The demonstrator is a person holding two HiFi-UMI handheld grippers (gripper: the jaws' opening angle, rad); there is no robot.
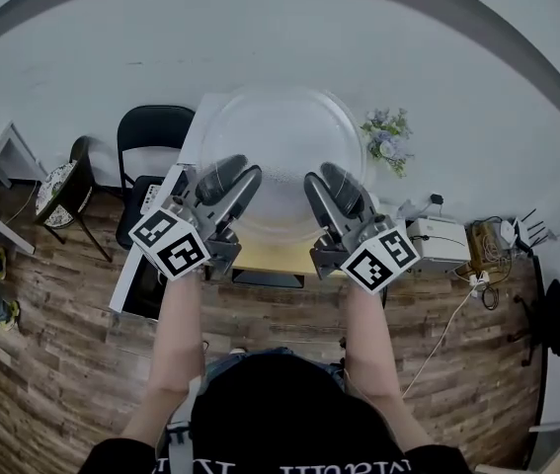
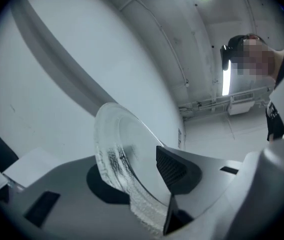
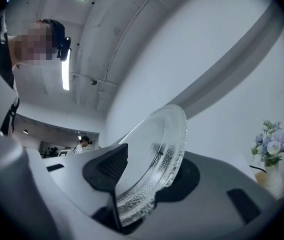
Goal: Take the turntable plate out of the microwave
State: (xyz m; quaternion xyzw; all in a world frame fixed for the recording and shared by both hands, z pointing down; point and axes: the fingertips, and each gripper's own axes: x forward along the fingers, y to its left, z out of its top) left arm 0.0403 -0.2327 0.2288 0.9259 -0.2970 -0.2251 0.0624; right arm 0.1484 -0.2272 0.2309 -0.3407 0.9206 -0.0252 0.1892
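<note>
Closest in, the person's left forearm (image 1: 176, 334) and right forearm (image 1: 368, 336) are stretching forward, each carrying a grey two-jaw tool. The left claw (image 1: 231, 179) is clamping the clear, round, ribbed-glass turntable plate (image 1: 281, 131) at seven o'clock on its rim. The right claw (image 1: 331, 182) is clamping it at five o'clock.

Looking along the left claw (image 2: 136, 176) itself, the pebbled edge of the turntable plate (image 2: 112, 144) is sitting between the two black pads, and both are pressing on the glass. It's the same story on the right claw (image 3: 144, 176), with the pads tight on the rim of the turntable plate (image 3: 159, 141).

So the plate is hanging in the air between the two tools, at twelve o'clock from the person, up over the pale bench (image 1: 272, 258).

Further out, a small bunch of lilac and white flowers (image 1: 386, 138) is standing at three o'clock of the plate. The same flowers (image 3: 273, 149) are showing in a pale vase at four o'clock in the right gripper view. A black chair (image 1: 153, 131) is standing at nine o'clock of the plate, and the brown plank floor (image 1: 52, 354) is spreading out far below.
</note>
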